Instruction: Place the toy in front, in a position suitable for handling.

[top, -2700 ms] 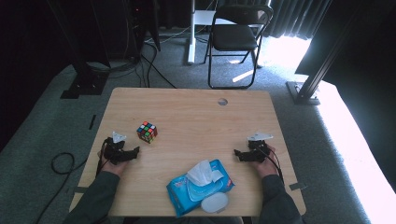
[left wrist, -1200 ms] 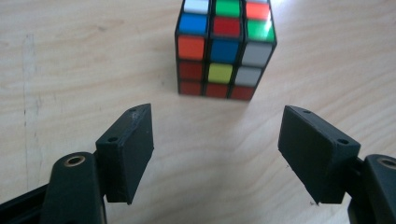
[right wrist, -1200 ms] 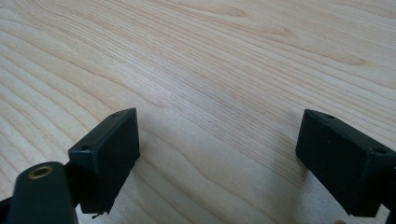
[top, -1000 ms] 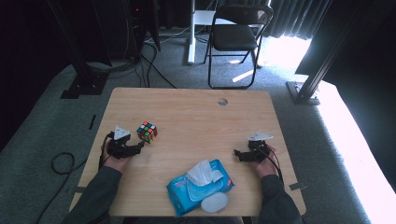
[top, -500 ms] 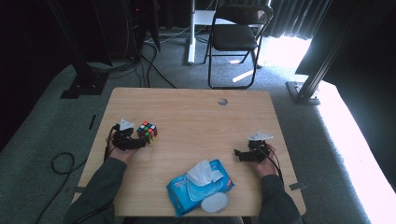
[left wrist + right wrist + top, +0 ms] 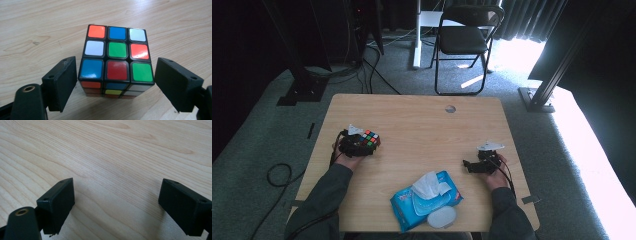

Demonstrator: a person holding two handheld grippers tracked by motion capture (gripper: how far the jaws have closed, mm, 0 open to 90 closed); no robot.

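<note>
Left tool (image 6: 115, 85) has its jaws wide apart around the puzzle cube (image 6: 116, 58) on the tabletop (image 6: 37, 30), and squeezing crookedly could spin the cube away.

A blue wet-wipe pack (image 6: 427, 198) is lying near the front edge of the wooden surface (image 6: 422, 125), a white tissue (image 6: 429, 183) sticking up from its open flap. A round cable hole (image 6: 450, 108) is sitting near the far edge. A black folding chair (image 6: 464, 37) is standing on the carpet beyond.
</note>
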